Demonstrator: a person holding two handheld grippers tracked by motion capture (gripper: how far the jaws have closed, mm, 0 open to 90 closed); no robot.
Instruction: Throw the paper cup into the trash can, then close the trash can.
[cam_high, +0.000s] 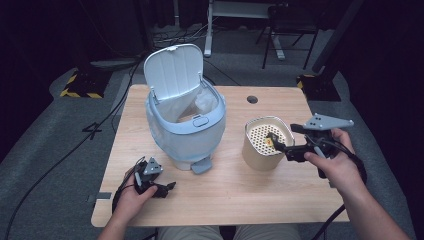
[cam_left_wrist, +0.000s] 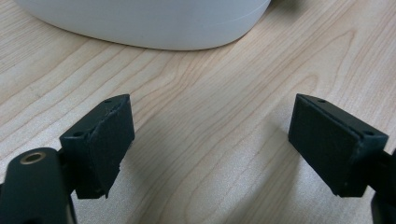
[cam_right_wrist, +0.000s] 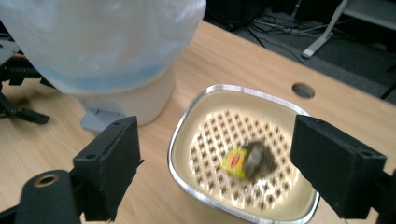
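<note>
Two containers on the wooden surface. Pedal bin, pale blue: lid flipped up and back, translucent liner bag fitted over the rim and draped down the outside; something brownish sits low in the bag, can't tell what. Foot pedal faces the person.

Beige canister stands just right of the bin, apart from it. Perforated strainer insert sits inside, metal rim. On the insert: one small piece of waste, a used tea bag by the look of it, dark lump with a yellow tag. Blurred, so not certain.

Right tongs are over the canister mouth, tips at the rim above the tea bag, jaws apart and released, nothing between the pads; the bag lies below them on the mesh.

Left tongs rest low on the surface near the front-left of the bin, jaws wide, released, only bare wood between them. Bin base is just ahead of them.
</note>
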